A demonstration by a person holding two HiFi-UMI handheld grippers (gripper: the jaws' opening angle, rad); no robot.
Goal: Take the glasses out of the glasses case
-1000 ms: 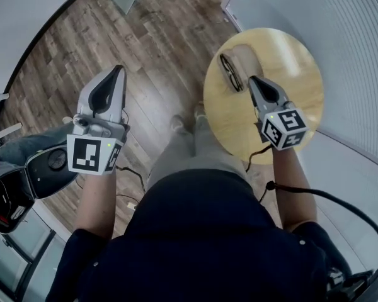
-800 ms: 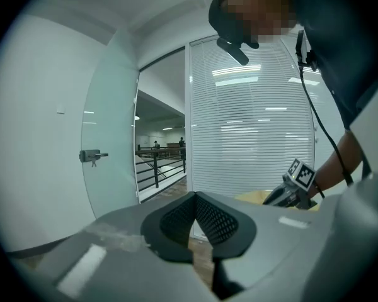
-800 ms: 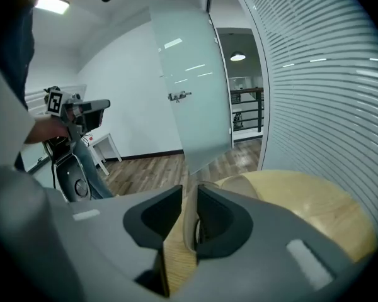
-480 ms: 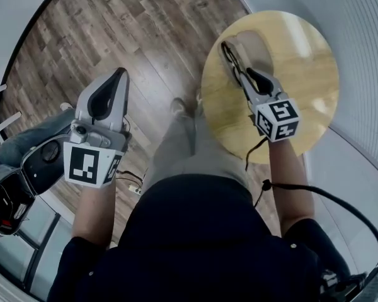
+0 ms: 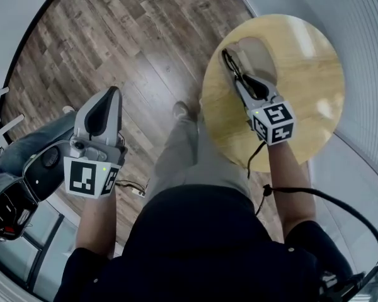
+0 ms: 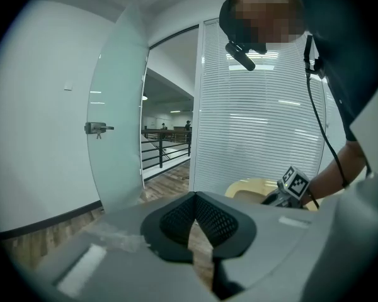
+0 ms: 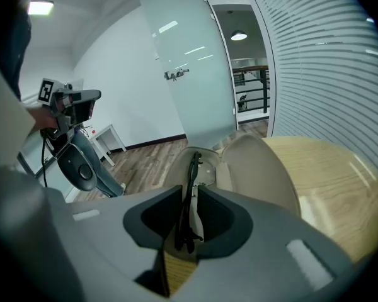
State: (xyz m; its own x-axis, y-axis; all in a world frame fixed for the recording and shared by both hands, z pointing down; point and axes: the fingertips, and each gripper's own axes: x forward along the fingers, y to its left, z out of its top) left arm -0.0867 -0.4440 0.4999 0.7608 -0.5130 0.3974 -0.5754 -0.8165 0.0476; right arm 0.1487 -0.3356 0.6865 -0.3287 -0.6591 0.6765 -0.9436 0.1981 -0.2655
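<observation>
The dark-framed folded glasses lay in the open beige oval glasses case, near the edge of the round pale wooden table. The right gripper reached in over the table, its jaws pinched narrowly on the frame. The grasp looked made, so the next move was probably a straight lift clear of the case's open lid. The left gripper hung well off the table above brown plank floor, jaws together and empty. Nothing on the table blocked the lift.
</observation>
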